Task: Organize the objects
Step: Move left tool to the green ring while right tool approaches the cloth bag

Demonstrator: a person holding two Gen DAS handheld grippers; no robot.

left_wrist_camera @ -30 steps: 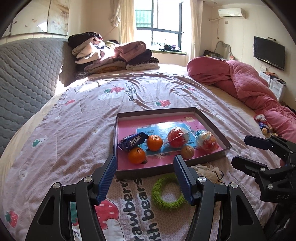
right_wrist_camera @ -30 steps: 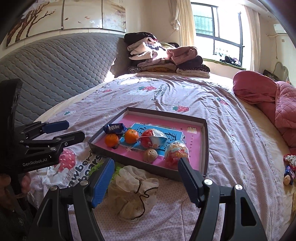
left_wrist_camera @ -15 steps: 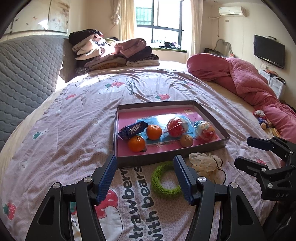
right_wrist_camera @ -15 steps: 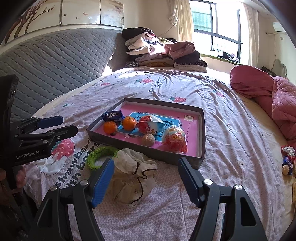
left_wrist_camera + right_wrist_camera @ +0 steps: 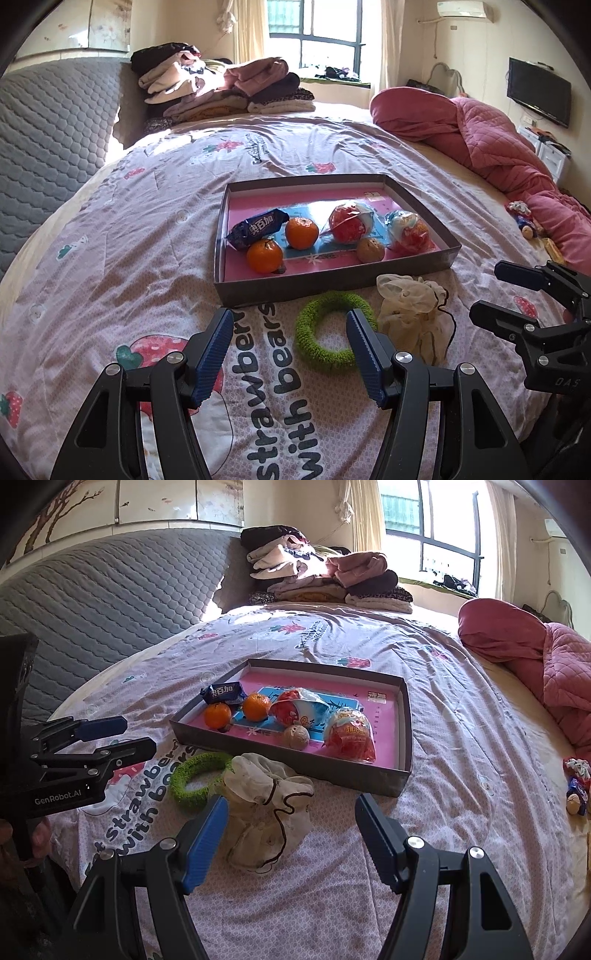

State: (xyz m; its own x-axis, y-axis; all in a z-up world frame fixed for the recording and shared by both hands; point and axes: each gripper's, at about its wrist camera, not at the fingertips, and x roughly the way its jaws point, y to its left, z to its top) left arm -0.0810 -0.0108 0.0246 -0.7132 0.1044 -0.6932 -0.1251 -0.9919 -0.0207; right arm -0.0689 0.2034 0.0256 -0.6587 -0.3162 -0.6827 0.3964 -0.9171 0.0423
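Both grippers are lower and closer to the bed than before. Left gripper (image 5: pixel 290 319) wide, empty, over green ring (image 5: pixel 328 328). Right gripper (image 5: pixel 291 806) wide, empty, over mesh bag (image 5: pixel 266 801). Tray (image 5: pixel 332 282) unmoved.

Ring (image 5: pixel 328 334) and pouch (image 5: pixel 413 314) lie before the tray (image 5: pixel 332 282).

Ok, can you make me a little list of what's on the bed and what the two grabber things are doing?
surface: bed with strawberry-print cover
box: shallow tray, pink inside
in the tray: two oranges, blue snack packet, two wrapped red treats, small brown nut-like ball
outside the tray: green fuzzy ring, cream drawstring pouch, side by side in front of it
left gripper: fingers open, empty, above the ring
right gripper: fingers open, empty, above the pouch
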